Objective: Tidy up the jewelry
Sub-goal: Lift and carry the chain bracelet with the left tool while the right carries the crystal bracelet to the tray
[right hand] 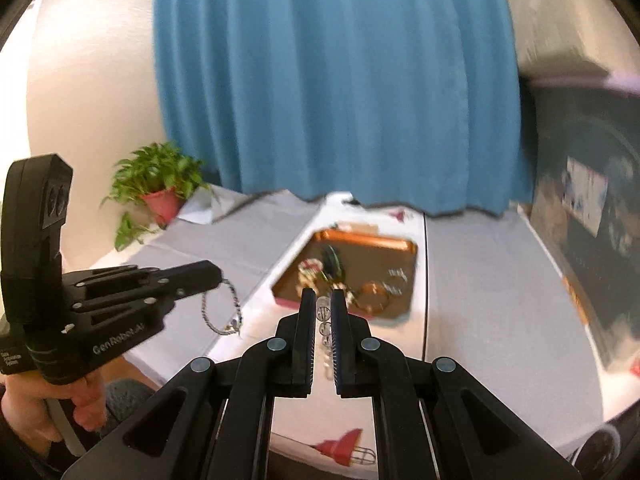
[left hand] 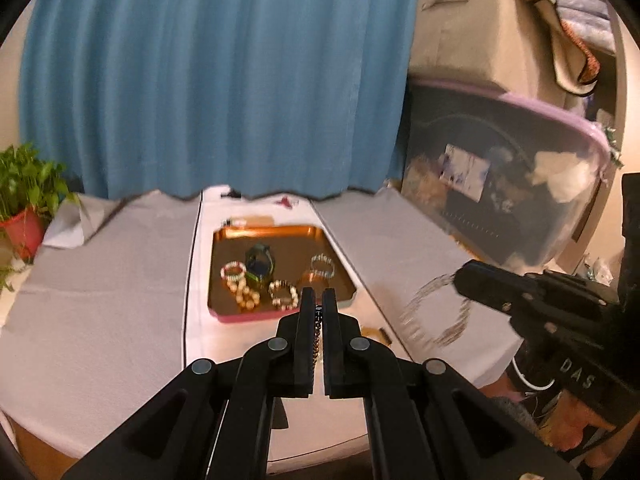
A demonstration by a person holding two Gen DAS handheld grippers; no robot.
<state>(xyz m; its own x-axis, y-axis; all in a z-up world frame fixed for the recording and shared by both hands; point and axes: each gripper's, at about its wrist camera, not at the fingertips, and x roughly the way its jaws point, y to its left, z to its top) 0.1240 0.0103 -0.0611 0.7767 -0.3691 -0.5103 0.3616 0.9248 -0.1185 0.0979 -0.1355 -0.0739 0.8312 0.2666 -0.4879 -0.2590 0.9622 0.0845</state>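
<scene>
My left gripper (left hand: 318,294) is shut on a thin dark beaded chain (left hand: 318,332), which hangs down between the jaws. In the right wrist view this chain (right hand: 222,312) dangles as a loop from the left gripper (right hand: 214,274) above the grey cloth. My right gripper (right hand: 322,294) is shut on a silver bracelet with clear beads (right hand: 323,320). That bracelet shows as a blurred loop (left hand: 424,308) under the right gripper (left hand: 460,280). Ahead lies a copper tray (left hand: 280,236) with a dark green watch (left hand: 260,266) and several bead bracelets (left hand: 284,294).
A grey cloth (left hand: 100,280) covers the table, with a white strip under the tray. Behind it hangs a blue curtain (left hand: 200,80). A potted plant (right hand: 160,188) stands at the back left, a lidded storage bin (left hand: 500,184) at the right. A person's hand (right hand: 40,404) holds the left gripper's handle.
</scene>
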